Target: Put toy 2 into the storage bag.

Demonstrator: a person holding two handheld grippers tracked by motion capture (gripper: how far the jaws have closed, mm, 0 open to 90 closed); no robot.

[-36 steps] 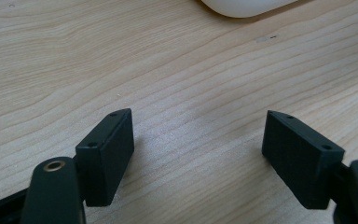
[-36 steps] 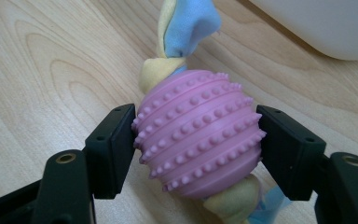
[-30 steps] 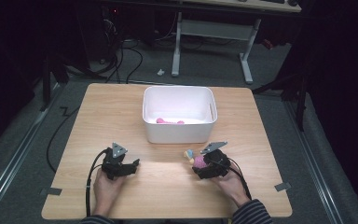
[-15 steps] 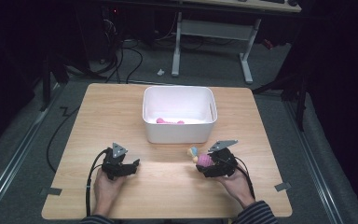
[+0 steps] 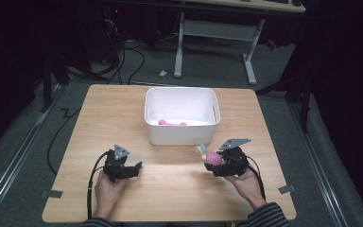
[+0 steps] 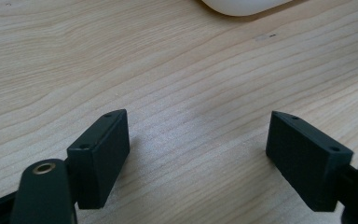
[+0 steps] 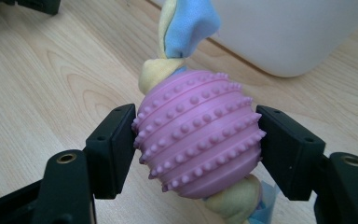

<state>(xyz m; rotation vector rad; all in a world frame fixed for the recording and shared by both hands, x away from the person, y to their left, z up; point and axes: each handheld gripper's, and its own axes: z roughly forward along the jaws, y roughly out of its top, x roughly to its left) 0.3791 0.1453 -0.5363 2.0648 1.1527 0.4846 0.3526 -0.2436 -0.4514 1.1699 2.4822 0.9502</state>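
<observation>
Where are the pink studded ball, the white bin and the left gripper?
pink studded ball (image 7: 198, 135), right gripper view, middle of its ribbed side.
white bin (image 5: 179, 137), high view, near outer wall.
left gripper (image 6: 198, 156), left gripper view, midway between its open jaws.

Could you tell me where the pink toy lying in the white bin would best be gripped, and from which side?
Probably across its middle, from straight above. The pink toy lies flat and long on the floor of the bin, near the front wall, so the walls bar any sideways approach. Its shape is too small to read closely. The open left gripper is free for it.
</observation>
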